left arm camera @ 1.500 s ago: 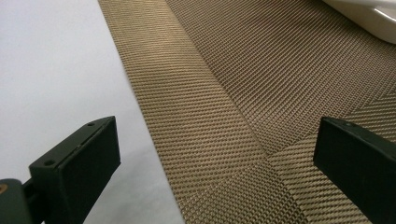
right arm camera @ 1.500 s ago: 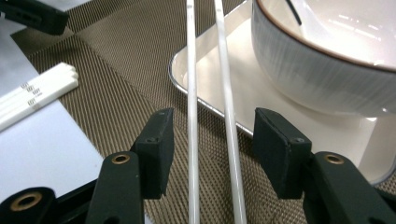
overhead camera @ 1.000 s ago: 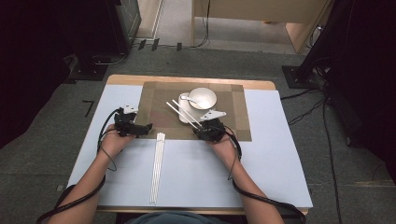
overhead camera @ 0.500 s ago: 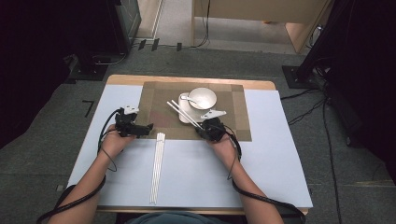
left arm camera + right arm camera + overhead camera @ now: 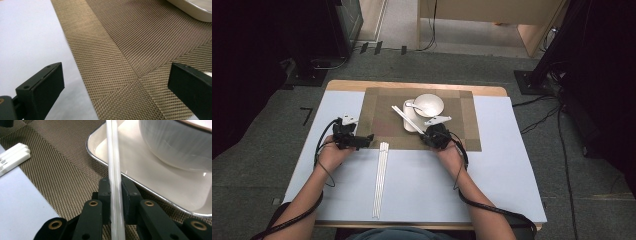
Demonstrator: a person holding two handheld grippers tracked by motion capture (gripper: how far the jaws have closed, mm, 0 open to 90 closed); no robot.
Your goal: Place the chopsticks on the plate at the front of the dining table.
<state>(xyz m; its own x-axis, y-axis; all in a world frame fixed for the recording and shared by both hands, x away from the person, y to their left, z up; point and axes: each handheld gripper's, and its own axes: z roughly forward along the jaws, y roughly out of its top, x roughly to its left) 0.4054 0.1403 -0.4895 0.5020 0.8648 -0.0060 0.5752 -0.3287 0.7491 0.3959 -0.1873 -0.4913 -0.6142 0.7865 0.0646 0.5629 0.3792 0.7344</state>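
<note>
Near the middle of the high view, the right tongs [image 5: 428, 136] sit at the lower edge of the woven brown placemat [image 5: 384, 122], and their jaws have just been closing on a pair of white chopsticks [image 5: 404, 117] that runs up and to the left across the white rectangular tray [image 5: 410, 123]. Seen from the right gripper view, the two pads press on the chopsticks [image 5: 115, 180] from either side, with the sticks rising straight up the frame over the tray's shiny rim [image 5: 105, 165]. A white bowl [image 5: 175, 147] stands on the tray at the upper right of that view. At its left edge lie the ends of a second pair of white chopsticks [image 5: 13, 157], partly on the placemat and partly on the pale blue bench [image 5: 22, 202]. Left of centre in the high view, the left tongs [image 5: 367, 141] rest at the placemat's lower left corner, just beside that second pair [image 5: 380, 180]. Their jaws stand wide apart in the left gripper view with nothing between them, over the placemat's edge [image 5: 105, 65]
</note>
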